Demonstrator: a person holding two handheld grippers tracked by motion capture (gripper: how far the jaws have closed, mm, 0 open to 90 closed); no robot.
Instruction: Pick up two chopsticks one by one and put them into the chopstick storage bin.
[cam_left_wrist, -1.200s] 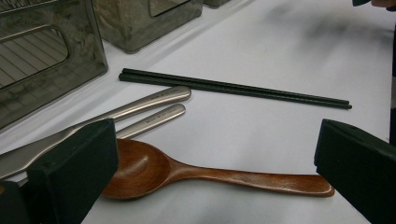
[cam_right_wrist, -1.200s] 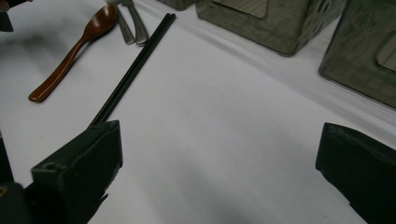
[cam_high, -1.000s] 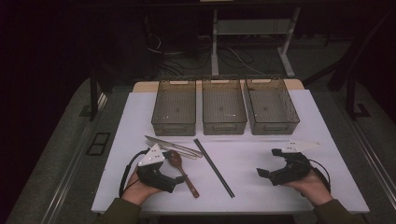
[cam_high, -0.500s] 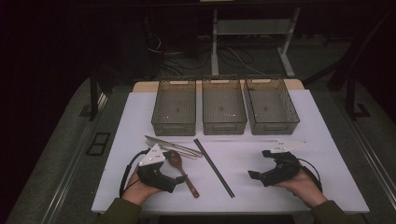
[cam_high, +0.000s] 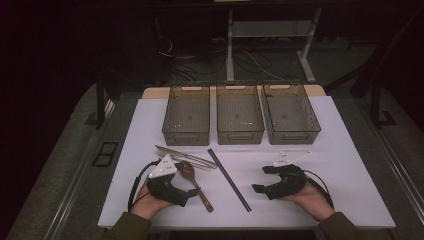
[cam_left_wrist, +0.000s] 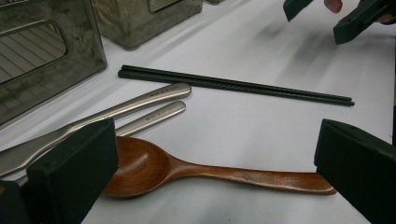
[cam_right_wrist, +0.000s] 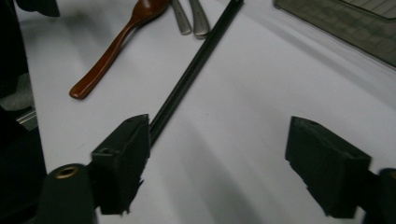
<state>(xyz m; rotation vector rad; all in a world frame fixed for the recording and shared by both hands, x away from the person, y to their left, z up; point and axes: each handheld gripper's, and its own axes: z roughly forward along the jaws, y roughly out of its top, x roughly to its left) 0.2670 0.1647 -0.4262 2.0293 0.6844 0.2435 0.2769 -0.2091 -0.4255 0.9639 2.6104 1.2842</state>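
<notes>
A pair of black chopsticks (cam_high: 228, 179) lies diagonally on the white board, between my two grippers. A wooden spoon (cam_high: 202, 195) and metal cutlery (cam_high: 185, 156) lie left of it. My left gripper (cam_high: 192, 191) rests on the board, open; in the left gripper view its jaws (cam_left_wrist: 215, 144) straddle the spoon (cam_left_wrist: 187, 170) without touching it. My right gripper (cam_high: 262, 179) points left at the chopsticks' near half, open. Its jaws have just been closing, with bare board between them (cam_right_wrist: 224, 149). The chopsticks (cam_right_wrist: 196, 65) end beside one jaw.
Three see-through grey bins (cam_high: 186, 115) (cam_high: 240, 114) (cam_high: 291, 112) stand in a row at the back of the white board (cam_high: 340, 165). The board's front edge runs just behind both hands. Dark floor, cables and a table frame lie beyond.
My right gripper has slid left across the board toward the chopsticks and its jaws stand narrower than before. The left gripper and the cutlery have not moved.
</notes>
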